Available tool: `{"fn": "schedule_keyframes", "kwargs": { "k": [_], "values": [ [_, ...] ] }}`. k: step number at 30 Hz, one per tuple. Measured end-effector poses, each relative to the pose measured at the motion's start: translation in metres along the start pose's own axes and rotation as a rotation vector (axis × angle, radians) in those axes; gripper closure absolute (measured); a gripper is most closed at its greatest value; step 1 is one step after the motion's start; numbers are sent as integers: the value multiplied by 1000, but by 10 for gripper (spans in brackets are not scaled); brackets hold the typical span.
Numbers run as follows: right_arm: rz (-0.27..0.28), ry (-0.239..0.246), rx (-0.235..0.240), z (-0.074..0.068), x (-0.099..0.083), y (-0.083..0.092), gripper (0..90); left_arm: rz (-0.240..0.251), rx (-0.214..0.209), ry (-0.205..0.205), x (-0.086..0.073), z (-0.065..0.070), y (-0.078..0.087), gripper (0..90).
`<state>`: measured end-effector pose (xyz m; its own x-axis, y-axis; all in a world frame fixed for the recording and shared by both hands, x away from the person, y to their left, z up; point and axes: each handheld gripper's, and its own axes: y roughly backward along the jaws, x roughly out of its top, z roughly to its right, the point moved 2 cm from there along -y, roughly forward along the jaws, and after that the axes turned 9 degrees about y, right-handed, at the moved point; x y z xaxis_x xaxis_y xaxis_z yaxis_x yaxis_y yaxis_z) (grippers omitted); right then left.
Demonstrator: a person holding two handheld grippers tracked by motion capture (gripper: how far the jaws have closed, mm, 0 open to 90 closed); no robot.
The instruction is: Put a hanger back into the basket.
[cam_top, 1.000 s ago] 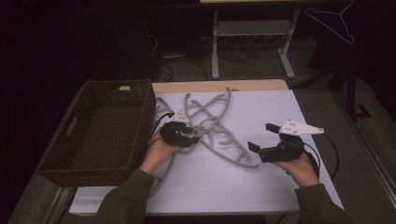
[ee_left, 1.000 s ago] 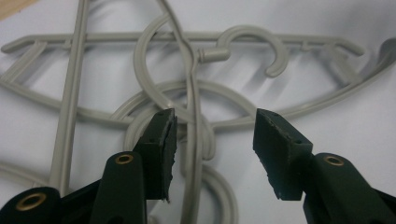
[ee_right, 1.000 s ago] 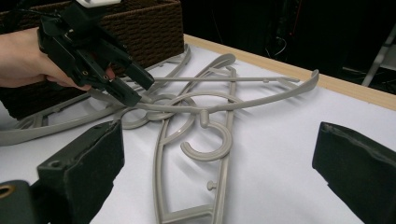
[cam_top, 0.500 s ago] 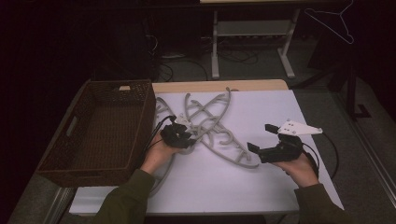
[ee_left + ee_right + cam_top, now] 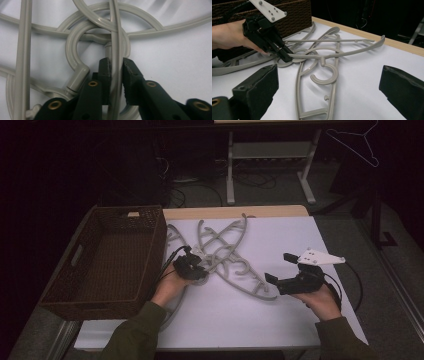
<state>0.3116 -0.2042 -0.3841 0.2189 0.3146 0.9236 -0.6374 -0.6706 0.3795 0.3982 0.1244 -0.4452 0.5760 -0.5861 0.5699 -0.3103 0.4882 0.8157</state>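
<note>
Several grey plastic hangers (image 5: 227,255) lie crossed in a pile on the white table (image 5: 280,325). My left gripper (image 5: 199,265) rests at the pile's left side. In the left gripper view its jaws have just been closing, and the left gripper (image 5: 116,67) is now shut on a thin upright bar of one grey hanger (image 5: 115,45) beside a hook loop. The right gripper view shows that left gripper (image 5: 288,57) tip-down on the pile. My right gripper (image 5: 279,268) hovers at the right with its jaws wide open; nothing is held, and a hanger (image 5: 322,75) lies on the table ahead of them.
A dark wicker basket (image 5: 155,250) stands at the table's left, close to the pile, and is also behind the left hand (image 5: 297,12). A metal stand (image 5: 270,155) and cables sit on the floor beyond the far edge. A wire hanger (image 5: 357,140) hangs at the top right.
The left gripper's jaws have drawn together around the hanger bar. Both hands have stayed almost where they were.
</note>
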Motion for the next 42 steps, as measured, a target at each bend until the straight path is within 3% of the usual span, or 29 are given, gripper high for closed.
{"fn": "schedule_keyframes", "kwargs": {
  "k": [4, 12, 17, 21, 23, 29, 30, 33, 38, 42],
  "values": [
    [0, 0, 0, 0, 0, 0, 20, 0, -3, -1, 0, 0, 0, 788],
    [1, -6, -5, 1, 0, 2, 21, -55, -14, 7, -2, 1, 7, 786],
    [3, -8, -5, 1, 0, 2, 21, -21, -13, 9, 1, 2, 9, 673],
    [-2, -7, -2, 1, 0, 1, 21, -2, -32, 19, 7, -1, 5, 667],
    [-1, -6, -2, 1, 0, 0, 21, 11, -54, 44, 9, -1, 4, 666],
    [-3, -7, -2, 1, -1, 0, 21, 11, -79, 50, 17, 1, -3, 655],
    [-3, -6, -2, 2, -1, 0, 21, -3, -76, 33, 18, 0, -3, 653],
    [0, -7, -4, 2, -1, 0, 21, 4, -65, 57, 21, 1, -5, 673],
    [1, -6, -4, 3, -2, 0, 21, -25, -47, 37, 20, 1, -4, 696],
    [1, -7, -5, 3, -1, 0, 21, -42, -52, 35, 18, 0, -1, 783]
  ]
}}
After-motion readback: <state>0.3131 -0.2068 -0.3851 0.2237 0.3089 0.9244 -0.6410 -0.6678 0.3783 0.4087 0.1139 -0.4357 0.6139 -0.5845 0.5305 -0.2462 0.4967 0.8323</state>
